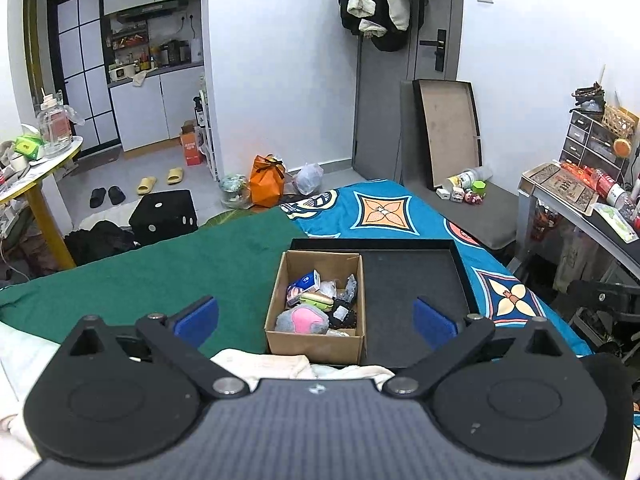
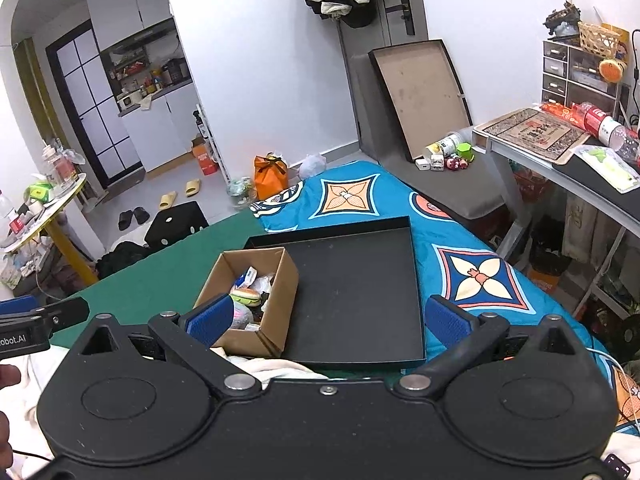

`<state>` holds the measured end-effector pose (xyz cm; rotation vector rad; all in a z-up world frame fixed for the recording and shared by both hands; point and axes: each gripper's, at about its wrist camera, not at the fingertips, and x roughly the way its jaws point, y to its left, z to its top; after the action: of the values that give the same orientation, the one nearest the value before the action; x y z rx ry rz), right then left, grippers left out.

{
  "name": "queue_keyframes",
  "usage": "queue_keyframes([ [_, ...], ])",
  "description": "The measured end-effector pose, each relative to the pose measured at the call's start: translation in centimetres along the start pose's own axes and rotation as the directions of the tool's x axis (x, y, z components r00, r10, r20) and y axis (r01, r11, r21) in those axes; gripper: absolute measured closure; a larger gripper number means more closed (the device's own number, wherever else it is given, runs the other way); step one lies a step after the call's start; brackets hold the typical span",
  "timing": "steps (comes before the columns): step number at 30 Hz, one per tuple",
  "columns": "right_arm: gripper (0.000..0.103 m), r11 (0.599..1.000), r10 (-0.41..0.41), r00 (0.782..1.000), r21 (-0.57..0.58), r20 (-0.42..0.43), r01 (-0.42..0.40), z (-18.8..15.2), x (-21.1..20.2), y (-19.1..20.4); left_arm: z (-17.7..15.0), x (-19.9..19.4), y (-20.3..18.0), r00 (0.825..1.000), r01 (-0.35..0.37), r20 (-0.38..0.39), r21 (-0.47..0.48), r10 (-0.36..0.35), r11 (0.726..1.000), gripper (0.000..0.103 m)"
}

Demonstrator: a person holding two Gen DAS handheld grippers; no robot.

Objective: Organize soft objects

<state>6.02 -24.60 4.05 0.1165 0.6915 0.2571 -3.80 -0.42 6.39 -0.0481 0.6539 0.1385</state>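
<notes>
Left gripper (image 1: 316, 318): jaws released, empty.
Right gripper (image 2: 328, 320): jaws released, empty.
Cardboard box (image 1: 276, 292): ahead between left jaws, inside black tray (image 1: 416, 280) on bed.
Soft toys (image 1: 306, 318): jumbled in box (pink-grey plush nearest).

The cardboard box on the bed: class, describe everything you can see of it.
The cardboard box is small, brown, open-topped and upright, its flaps folded inside. It stands in the left part of a shallow black tray on the bed, against the tray's left side. Inside is a loose pile of soft items: a grey and pink plush, a burger-shaped toy, a blue and white packet, and clear wrappers. No gripper touches it.
</notes>
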Motion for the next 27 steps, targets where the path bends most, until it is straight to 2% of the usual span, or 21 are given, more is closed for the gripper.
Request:
queue_keyframes([
  [13, 0.000, 1.000, 0.000, 1.000, -0.022, -0.008, -0.001, 0.0, 0.2, 0.5, 0.0, 0.1, 0.5, 1.000, 0.003, -0.007, -0.008, -0.003, 1.000, 0.001],
  [27, 0.000, 0.999, -0.003, 0.999, -0.035, -0.034, 0.002, -0.3, 0.6, 1.1, -0.7, 0.9, 1.4, 0.999, 0.003, -0.048, -0.019, -0.004, 1.000, 0.001],
])
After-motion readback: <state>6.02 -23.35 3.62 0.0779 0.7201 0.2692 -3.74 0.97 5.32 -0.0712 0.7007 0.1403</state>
